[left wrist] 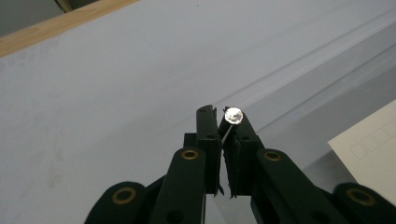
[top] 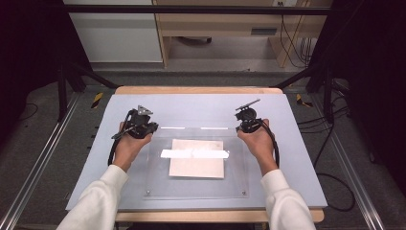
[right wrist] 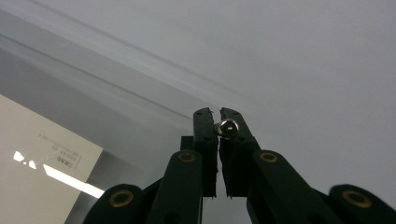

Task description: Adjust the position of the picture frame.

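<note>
Acrylic sheet (top: 196, 184) lies flat mid-bench on grey mat (top: 201, 108), covering paper card (top: 197, 165). Left gripper (top: 142, 125) at sheet's far-left corner, jaws nearly closed around shiny screw head (left wrist: 233, 115). Right gripper (top: 249, 123) at far-right corner, jaws likewise pinching second screw (right wrist: 229, 127). Symmetric hold on both far corners likely meant to lift or unfasten sheet evenly; near-edge screws sit untouched.

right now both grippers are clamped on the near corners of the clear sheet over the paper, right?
Not the near corners. In the high view the left gripper and right gripper grip the far corners of the clear sheet, which does lie over the paper.
</note>
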`<state>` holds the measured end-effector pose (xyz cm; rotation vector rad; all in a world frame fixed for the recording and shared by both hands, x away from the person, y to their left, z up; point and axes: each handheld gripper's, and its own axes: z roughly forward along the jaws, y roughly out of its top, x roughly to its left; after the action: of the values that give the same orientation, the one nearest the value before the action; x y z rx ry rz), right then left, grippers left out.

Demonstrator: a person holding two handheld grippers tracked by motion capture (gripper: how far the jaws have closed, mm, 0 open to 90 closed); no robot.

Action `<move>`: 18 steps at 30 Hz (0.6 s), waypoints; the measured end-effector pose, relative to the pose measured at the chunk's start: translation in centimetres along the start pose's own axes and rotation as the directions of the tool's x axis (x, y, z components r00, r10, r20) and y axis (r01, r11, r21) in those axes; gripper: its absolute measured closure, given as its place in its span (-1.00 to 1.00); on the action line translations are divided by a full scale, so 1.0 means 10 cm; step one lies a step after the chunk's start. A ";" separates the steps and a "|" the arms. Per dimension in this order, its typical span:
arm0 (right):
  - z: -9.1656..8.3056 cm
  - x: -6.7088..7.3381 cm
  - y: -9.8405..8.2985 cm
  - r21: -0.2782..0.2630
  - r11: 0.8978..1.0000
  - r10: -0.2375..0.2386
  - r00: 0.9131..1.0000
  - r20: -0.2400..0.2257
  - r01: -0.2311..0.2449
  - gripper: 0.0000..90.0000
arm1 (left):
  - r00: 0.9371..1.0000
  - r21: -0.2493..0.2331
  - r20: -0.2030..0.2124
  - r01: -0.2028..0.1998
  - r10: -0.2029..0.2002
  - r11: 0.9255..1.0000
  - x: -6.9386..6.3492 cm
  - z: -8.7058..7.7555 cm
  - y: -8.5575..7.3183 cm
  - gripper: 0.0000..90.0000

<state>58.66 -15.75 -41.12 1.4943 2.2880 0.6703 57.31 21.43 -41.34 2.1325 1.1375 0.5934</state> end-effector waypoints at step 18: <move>0.31 -0.01 -0.11 0.013 1.000 0.023 1.000 -0.017 -0.022 0.90 | 0.999 0.050 0.014 0.052 -0.053 0.997 0.07 0.34 -0.21 0.89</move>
<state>59.41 -15.57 -44.33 1.5281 2.2954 0.6778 58.67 21.79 -45.13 2.1386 1.2079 0.5290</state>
